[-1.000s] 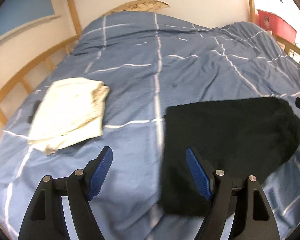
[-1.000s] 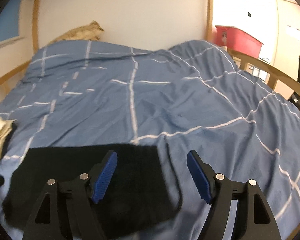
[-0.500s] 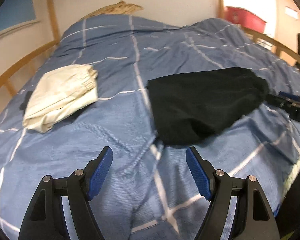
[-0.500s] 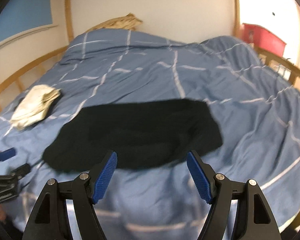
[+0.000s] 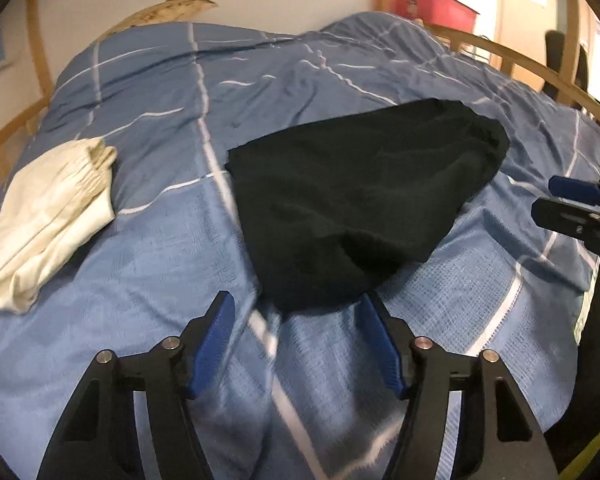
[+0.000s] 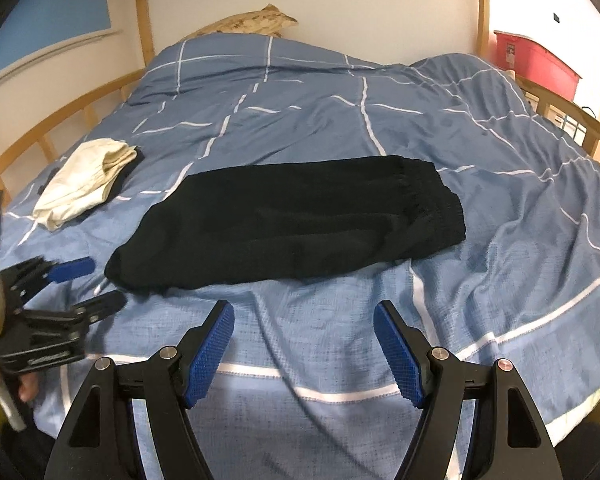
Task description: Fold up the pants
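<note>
A: Where are the black pants (image 6: 292, 224)?

B: Flat on the blue checked duvet (image 6: 480, 184), folded into a wide strip. Right wrist view: they run from 9 o'clock to 3 o'clock across the middle, elastic waistband at the 3 o'clock end.

A: Relative to the right gripper (image 6: 304, 344)?

B: Straight ahead at 12 o'clock, apart from it. Bare duvet between the blue pads and the near edge of the fabric. Jaws stand wide apart, nothing between them.

A: Left gripper (image 5: 296, 346)?

B: Closer. In its own view the pants (image 5: 360, 208) fill 12 to 2 o'clock, and the near corner sits just ahead of the fingertips. Jaws apart, and they have just been narrowing. Nothing between the pads, only duvet. Can't tell if the tips touch the cloth.

A: Grippers relative to each other?

B: Right wrist view has the left gripper (image 6: 88, 284) at 9 o'clock, by the narrow end of the pants. Left wrist view has the right gripper (image 5: 572, 204) at 3 o'clock.

A: Anything else on the bed?

B: Folded cream garment (image 6: 84, 180) at 10 o'clock, well apart from the pants.
</note>
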The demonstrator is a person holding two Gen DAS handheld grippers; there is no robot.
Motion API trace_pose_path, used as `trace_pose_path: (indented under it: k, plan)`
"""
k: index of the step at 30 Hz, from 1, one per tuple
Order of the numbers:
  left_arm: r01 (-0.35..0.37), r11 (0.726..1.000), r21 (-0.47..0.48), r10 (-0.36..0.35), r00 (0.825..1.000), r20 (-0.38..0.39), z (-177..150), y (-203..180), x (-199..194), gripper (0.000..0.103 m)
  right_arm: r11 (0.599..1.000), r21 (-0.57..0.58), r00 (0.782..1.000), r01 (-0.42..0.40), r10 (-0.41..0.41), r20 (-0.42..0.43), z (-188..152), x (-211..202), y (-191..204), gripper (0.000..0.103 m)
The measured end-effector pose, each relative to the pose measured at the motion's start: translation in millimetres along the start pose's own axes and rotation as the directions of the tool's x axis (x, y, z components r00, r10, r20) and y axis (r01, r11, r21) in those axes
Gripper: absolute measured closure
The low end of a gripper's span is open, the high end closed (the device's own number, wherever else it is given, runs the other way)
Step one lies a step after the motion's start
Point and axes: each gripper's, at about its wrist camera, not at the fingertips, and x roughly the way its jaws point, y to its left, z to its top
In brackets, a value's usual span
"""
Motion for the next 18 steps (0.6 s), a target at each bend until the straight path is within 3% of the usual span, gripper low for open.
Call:
trace_pose_path:
  k: [2, 4, 10, 14, 18]
  plan:
    - [0.011, 1.000, 0.021, -0.011, 1.000, -0.011, 1.4, -0.5, 5.8, 0.049, 1.000, -0.005, 1.000, -0.003, 0.003, 0.000, -0.6, -0.8, 2.3, 0.030]
    - [0.019, 0.999, 0.026, -0.018, 0.999, -0.029, 3.6, 1.1, 10.4, 0.085, 1.000, -0.010, 1.000, -0.006, 0.006, 0.002, -0.3, -0.6, 5.0, 0.030]
    - [-0.002, 0.998, 0.058, 0.002, 1.000, -0.013, 15.3, 6.2, 4.0, 0.098, 0.999, -0.031, 0.999, -0.039, 0.039, 0.008, 1.6, 1.4, 20.1, 0.030]
    - [-0.055, 0.991, 0.122, 0.051, 0.998, 0.036, 31.6, 8.9, -4.3, 0.099, 0.997, -0.055, 0.998, -0.063, 0.064, 0.016, 2.3, 2.7, 33.9, 0.030]
    - [-0.033, 0.990, 0.135, 0.024, 0.997, 0.074, 51.3, 18.6, -9.0, 0.099, 0.994, -0.057, 0.995, -0.097, 0.098, 0.015, 4.9, 7.1, 49.7, 0.030]
